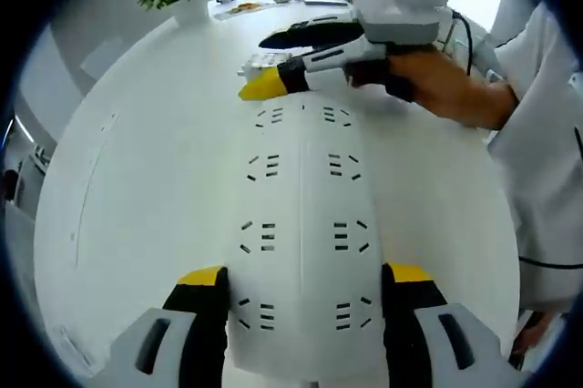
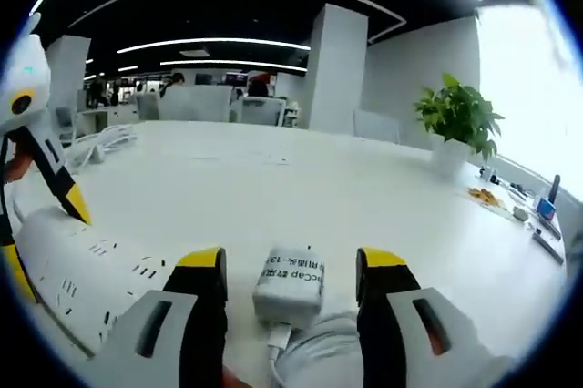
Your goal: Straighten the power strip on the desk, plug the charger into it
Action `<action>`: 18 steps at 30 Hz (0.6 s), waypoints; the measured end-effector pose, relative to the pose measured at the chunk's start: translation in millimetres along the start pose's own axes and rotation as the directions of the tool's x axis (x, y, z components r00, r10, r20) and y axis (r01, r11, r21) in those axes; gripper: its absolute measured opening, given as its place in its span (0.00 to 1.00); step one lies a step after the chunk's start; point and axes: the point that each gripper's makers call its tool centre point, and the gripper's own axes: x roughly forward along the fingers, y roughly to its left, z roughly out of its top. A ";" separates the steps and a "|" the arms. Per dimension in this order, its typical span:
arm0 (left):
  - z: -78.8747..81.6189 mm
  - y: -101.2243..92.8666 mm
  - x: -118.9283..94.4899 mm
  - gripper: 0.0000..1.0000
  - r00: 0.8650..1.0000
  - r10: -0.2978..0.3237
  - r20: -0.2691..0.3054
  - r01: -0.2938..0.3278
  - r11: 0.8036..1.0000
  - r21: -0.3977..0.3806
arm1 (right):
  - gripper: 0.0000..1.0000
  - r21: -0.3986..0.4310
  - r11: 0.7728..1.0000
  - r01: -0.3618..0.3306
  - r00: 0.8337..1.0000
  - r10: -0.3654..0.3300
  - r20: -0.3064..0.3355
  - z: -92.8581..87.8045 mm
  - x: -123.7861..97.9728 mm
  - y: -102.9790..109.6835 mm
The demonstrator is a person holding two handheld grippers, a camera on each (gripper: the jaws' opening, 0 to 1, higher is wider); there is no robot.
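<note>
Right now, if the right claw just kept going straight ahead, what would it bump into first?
The small white block-shaped charger, lying on the white desk between the open right claw tips. Beyond it the desk looks bare, though depth is hard to judge.

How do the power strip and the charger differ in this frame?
The power strip is long, flat and covered in socket slots; the charger is a small block with a printed label. The strip lies between the left gripper jaws, the charger between the right gripper jaws. Both are white.
</note>
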 end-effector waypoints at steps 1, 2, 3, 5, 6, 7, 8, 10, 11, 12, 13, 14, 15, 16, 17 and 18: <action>0.2 0.1 0.0 0.69 1.000 0.000 0.001 0.000 1.000 0.001 | 0.52 0.001 1.000 0.004 1.000 -0.004 -0.011 -3.0 0.9 -1.5; 0.4 -0.1 0.1 0.69 1.000 0.000 0.001 0.000 1.000 0.001 | 0.52 0.009 1.000 0.005 1.000 -0.005 -0.018 -3.8 1.0 -2.8; 0.5 -0.2 0.1 0.69 1.000 -0.001 0.001 0.001 1.000 0.001 | 0.52 0.016 1.000 0.009 1.000 -0.009 -0.018 -3.6 -0.4 -3.6; 0.7 0.1 0.1 0.69 1.000 -0.001 0.002 0.001 1.000 0.002 | 0.50 -0.002 1.000 0.021 1.000 -0.021 -0.012 -2.7 -0.6 -5.9; 0.9 -0.3 0.3 0.69 1.000 -0.001 0.002 0.001 1.000 0.003 | 0.49 -0.003 1.000 0.020 1.000 -0.020 -0.011 -2.5 -0.4 -5.8; 1.0 -0.4 0.4 0.69 1.000 -0.002 0.002 0.002 1.000 0.003 | 0.48 0.001 1.000 0.022 1.000 -0.022 -0.011 -2.3 -0.1 -6.2; 1.2 -0.7 0.5 0.69 1.000 -0.002 0.002 0.002 1.000 0.003 | 0.48 0.003 1.000 0.025 1.000 -0.025 -0.010 -1.7 0.9 -6.4; 1.4 -1.1 0.8 0.69 1.000 -0.002 0.003 0.002 1.000 0.003 | 0.48 0.011 0.999 0.033 0.999 -0.033 -0.001 0.8 1.9 -7.0; 1.4 -1.1 0.8 0.69 1.000 -0.002 0.003 0.002 1.000 0.003 | 0.48 0.015 0.999 0.037 0.999 -0.037 0.002 1.5 2.8 -6.8; 1.5 -1.3 0.9 0.69 1.000 -0.002 0.003 0.002 1.000 0.003 | 0.48 0.013 0.999 0.042 0.999 -0.042 0.001 1.2 3.5 -5.7; 1.6 -1.3 1.0 0.69 1.000 -0.002 0.003 0.002 1.000 0.003 | 0.48 -0.006 0.999 0.037 0.999 -0.037 -0.008 -0.5 3.8 -4.0; 1.6 -1.1 0.9 0.69 1.000 -0.002 0.003 0.002 1.000 0.003 | 0.46 -0.005 0.999 0.037 0.999 -0.037 -0.011 -1.0 3.5 -4.3; 1.6 -0.9 0.9 0.69 1.000 -0.002 0.003 0.002 1.000 0.003 | 0.45 -0.001 0.999 0.037 0.999 -0.037 -0.018 -2.3 4.4 -5.5; 1.7 -1.0 1.0 0.69 1.000 -0.002 0.003 0.002 1.000 0.003 | 0.44 0.012 0.999 0.038 0.999 -0.038 -0.022 -3.1 4.4 -7.1; 1.8 -1.0 1.1 0.69 1.000 -0.002 0.003 0.002 1.000 0.003 | 0.41 0.021 0.999 0.032 0.999 -0.032 -0.022 -3.1 3.8 -6.5; 1.8 -1.1 1.1 0.69 1.000 -0.001 0.003 0.001 1.000 0.003 | 0.38 0.024 0.999 0.023 1.000 -0.023 -0.019 -3.0 3.3 -4.9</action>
